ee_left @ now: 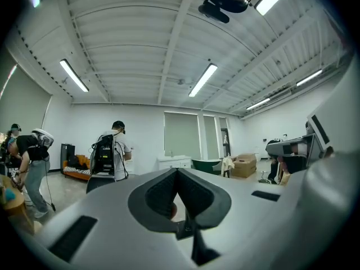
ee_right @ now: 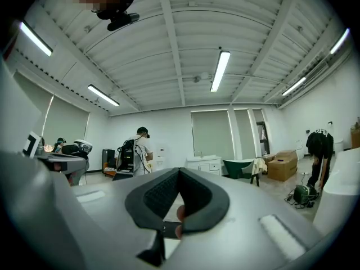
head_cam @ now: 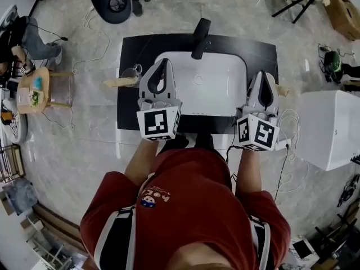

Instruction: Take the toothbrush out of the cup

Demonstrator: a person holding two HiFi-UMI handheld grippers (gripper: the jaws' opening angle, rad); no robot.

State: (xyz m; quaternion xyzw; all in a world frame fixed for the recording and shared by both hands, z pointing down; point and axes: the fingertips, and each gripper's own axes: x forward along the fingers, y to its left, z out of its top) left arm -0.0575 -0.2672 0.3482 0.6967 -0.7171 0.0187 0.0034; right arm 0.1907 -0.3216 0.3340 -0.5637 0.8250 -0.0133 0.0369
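Note:
A clear glass cup point(head_cam: 131, 72) stands at the left end of the black counter point(head_cam: 138, 46), seen in the head view. A pale beige toothbrush point(head_cam: 119, 82) juts out of it to the left, past the counter's edge. My left gripper point(head_cam: 163, 63) hovers just right of the cup, over the basin's left rim, shut and empty. The right gripper point(head_cam: 262, 74) is at the counter's right end, also shut with nothing in it. Both gripper views look level across the room: the left gripper point(ee_left: 178, 171) and right gripper point(ee_right: 179, 171) show closed jaws, and neither view shows the cup or the brush.
A white sink basin point(head_cam: 225, 72) with a black faucet point(head_cam: 199, 37) fills the counter's middle. A white cabinet point(head_cam: 329, 128) stands to the right, a small wooden table point(head_cam: 35, 89) to the left, and cables lie on the floor. People point(ee_left: 112, 153) stand far across the room.

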